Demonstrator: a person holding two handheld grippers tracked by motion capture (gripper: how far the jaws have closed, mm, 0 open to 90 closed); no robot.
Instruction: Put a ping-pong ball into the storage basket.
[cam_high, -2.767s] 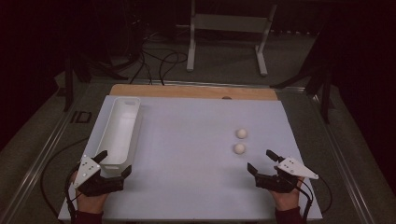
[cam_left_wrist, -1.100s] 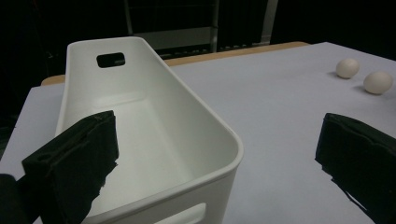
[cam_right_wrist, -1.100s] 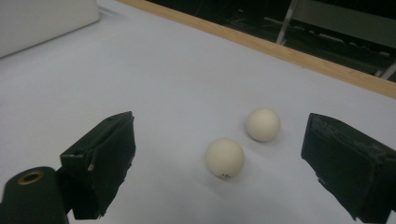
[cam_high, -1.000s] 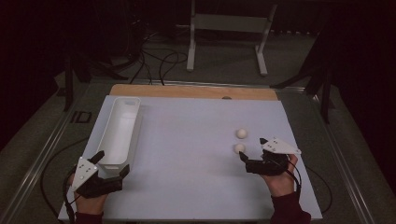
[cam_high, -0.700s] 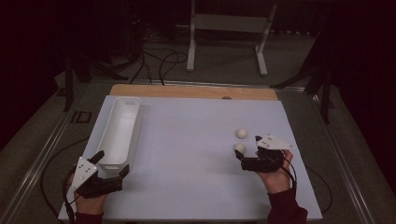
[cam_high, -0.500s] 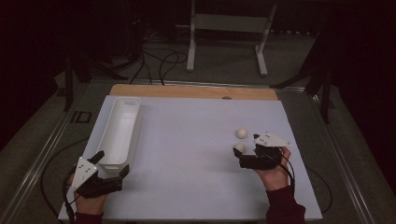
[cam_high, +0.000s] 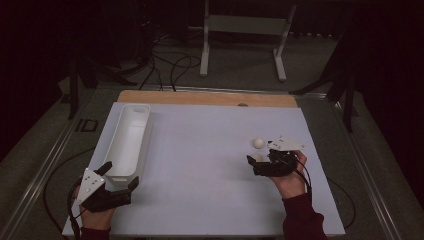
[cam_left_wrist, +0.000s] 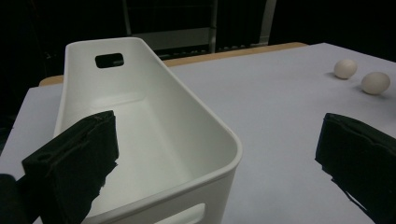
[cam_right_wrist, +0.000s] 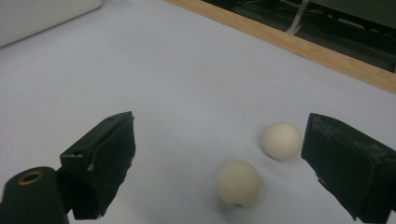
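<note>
The left gripper (cam_high: 118, 179), jaws apart, straddles the near end of the empty white bin (cam_high: 128, 141). The right gripper (cam_right_wrist: 219, 163), jaws apart, brackets the near ball (cam_right_wrist: 238, 182); the far ball (cam_right_wrist: 281, 141) lies just beside. No ball is yet binned.

Glossy white plastic bin (cam_left_wrist: 154, 140), two matt smooth balls (cam_right_wrist: 238, 182); wooden table edge (cam_high: 205, 98)

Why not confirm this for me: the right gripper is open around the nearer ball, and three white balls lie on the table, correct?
Not quite. Two balls lie on the table, not three: the nearer ball and the farther ball, as the right gripper view shows. The rest holds: the right gripper is open, its fingers on either side of the nearer ball.
</note>
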